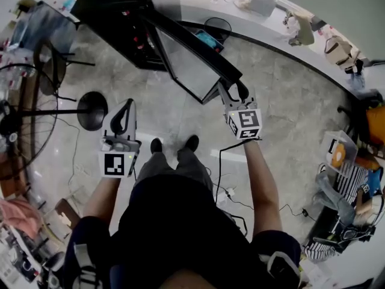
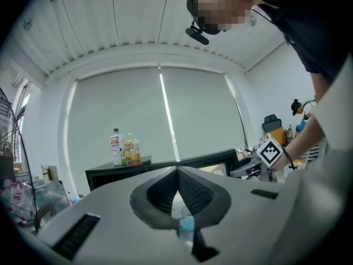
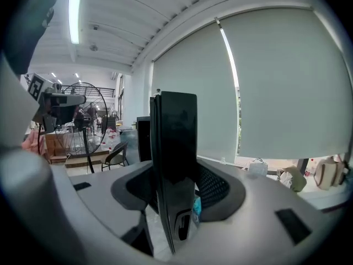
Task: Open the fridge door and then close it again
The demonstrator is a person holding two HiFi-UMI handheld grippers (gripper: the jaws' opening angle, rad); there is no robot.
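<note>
A small black fridge [image 1: 120, 23] stands on the floor ahead of me, with two bottles [image 2: 124, 148] on its top. Its glass-fronted door [image 1: 192, 59] is swung wide open towards me. My right gripper [image 1: 231, 92] is shut on the door's free edge; in the right gripper view the dark door edge [image 3: 174, 148] stands upright between the two pads. My left gripper [image 1: 126, 110] is shut and holds nothing, out in the air left of the door, pointing roughly level towards the fridge [image 2: 110, 175].
A standing fan [image 1: 24, 110] with a round black base [image 1: 91, 110] is on the left, and a dark chair [image 1: 51, 65] stands near the fridge. A curved white counter [image 1: 283, 41] runs behind. Bags and boxes [image 1: 349, 179] lie at the right. Cables [image 1: 231, 191] trail by my feet.
</note>
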